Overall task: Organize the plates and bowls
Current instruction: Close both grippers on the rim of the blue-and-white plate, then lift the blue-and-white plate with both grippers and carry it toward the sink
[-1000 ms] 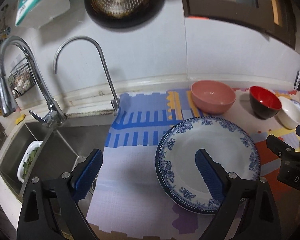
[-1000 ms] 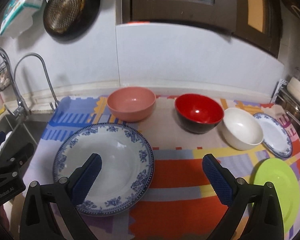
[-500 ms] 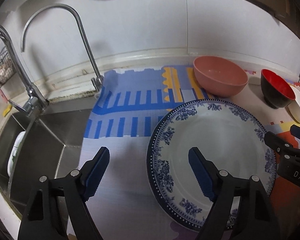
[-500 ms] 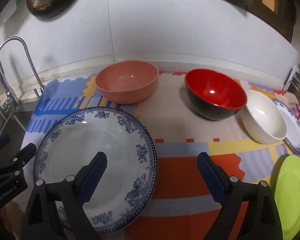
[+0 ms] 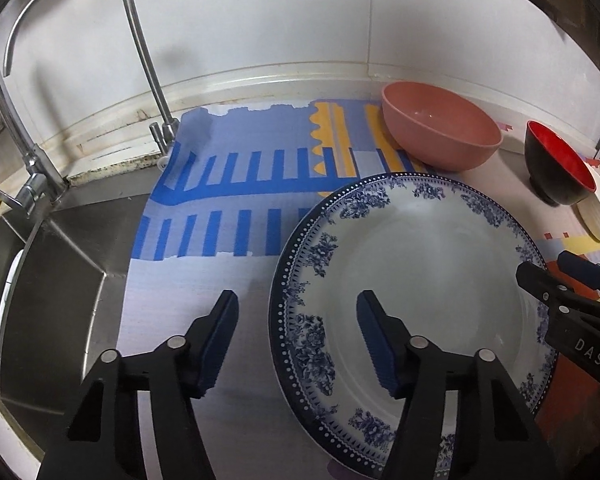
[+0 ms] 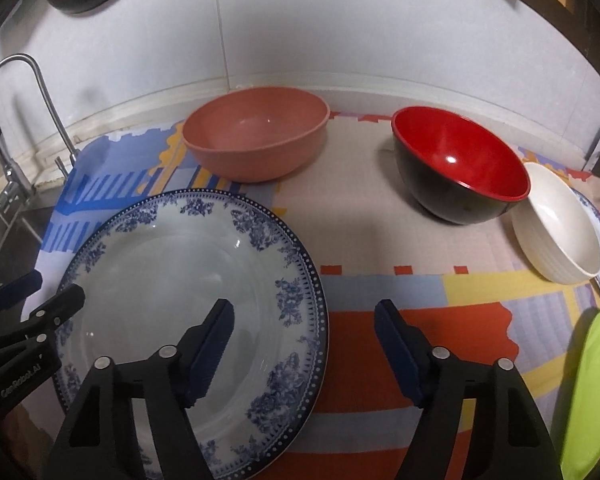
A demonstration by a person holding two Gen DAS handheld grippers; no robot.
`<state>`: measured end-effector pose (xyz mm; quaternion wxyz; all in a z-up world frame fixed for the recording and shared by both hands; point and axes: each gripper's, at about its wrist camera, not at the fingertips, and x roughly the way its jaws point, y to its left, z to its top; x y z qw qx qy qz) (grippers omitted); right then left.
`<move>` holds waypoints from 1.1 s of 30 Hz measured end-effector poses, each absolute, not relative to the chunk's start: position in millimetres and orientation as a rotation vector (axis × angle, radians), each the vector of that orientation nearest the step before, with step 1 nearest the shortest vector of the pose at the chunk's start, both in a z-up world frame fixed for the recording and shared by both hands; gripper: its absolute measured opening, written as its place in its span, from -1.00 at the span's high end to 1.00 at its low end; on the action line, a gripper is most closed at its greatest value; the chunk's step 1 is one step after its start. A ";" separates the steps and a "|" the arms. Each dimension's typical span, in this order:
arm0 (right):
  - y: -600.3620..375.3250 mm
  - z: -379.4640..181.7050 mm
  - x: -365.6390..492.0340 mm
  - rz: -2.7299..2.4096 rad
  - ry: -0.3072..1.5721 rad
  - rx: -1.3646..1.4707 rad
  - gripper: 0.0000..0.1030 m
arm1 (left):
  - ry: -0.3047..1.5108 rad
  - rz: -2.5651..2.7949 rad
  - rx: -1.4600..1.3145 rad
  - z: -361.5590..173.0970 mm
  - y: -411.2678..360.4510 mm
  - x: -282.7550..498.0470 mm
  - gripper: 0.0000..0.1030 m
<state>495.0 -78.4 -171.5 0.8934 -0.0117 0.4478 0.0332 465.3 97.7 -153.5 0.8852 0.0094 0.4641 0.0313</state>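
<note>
One big white plate [image 5: 416, 264] with blue flowers; both grippers' fingers [image 5: 224, 340] [image 6: 216, 344] apart, closing over its rim.

Bowls [image 6: 256, 144] stand behind the plate [image 6: 180, 264], sink [image 5: 60, 264] left.

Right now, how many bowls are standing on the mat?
3. The pink bowl stands at the back beside the big plate, the red-and-black bowl to its right, the white bowl furthest right. More may lie outside the view.

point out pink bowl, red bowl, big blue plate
pink bowl [image 6: 256, 136]: right wrist view, inner wall.
red bowl [image 6: 460, 152]: right wrist view, red inside.
blue plate [image 5: 420, 264]: left wrist view, white centre.
</note>
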 end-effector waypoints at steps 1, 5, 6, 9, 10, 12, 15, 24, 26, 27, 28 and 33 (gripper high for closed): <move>-78.0 -172.4 495.6 0.070 0.933 -0.026 -0.30 | 0.969 0.063 0.018 -154.6 97.5 466.1 -0.12; -79.5 -174.9 496.8 0.073 0.940 -0.025 -0.21 | 0.989 0.051 0.007 -158.3 98.4 468.8 0.07; -79.2 -175.5 497.1 0.074 0.942 -0.026 -0.18 | 0.994 0.052 0.006 -159.4 98.5 469.4 0.08; -77.5 -177.2 498.0 0.081 0.950 -0.028 -0.09 | 0.993 0.057 0.005 -161.5 98.7 470.5 0.13; -76.7 -177.9 498.3 0.084 0.953 -0.031 -0.07 | 0.995 0.056 0.008 -162.2 98.7 470.9 0.15; -75.7 -179.5 499.1 0.090 0.962 -0.030 0.05 | 1.003 0.055 0.009 -163.8 98.2 472.1 0.27; -75.3 -179.9 499.1 0.092 0.964 -0.028 0.12 | 1.005 0.056 0.001 -163.9 98.9 472.1 0.28; -74.2 -178.4 499.4 0.096 0.970 -0.055 0.26 | 1.004 0.064 -0.030 -163.0 100.3 468.2 0.34; -75.3 -177.5 498.1 0.091 0.971 -0.059 0.27 | 1.003 0.066 -0.036 -162.2 100.0 466.2 0.34; -75.4 -177.0 497.6 0.089 0.971 -0.059 0.27 | 1.002 0.065 -0.036 -161.3 99.4 464.3 0.34; -75.8 -176.1 496.8 0.087 0.971 -0.060 0.27 | 1.000 0.064 -0.036 -160.2 98.5 462.9 0.34; -78.3 -170.2 488.7 0.081 0.965 -0.057 0.27 | 0.975 0.063 -0.027 -152.6 95.0 452.5 0.34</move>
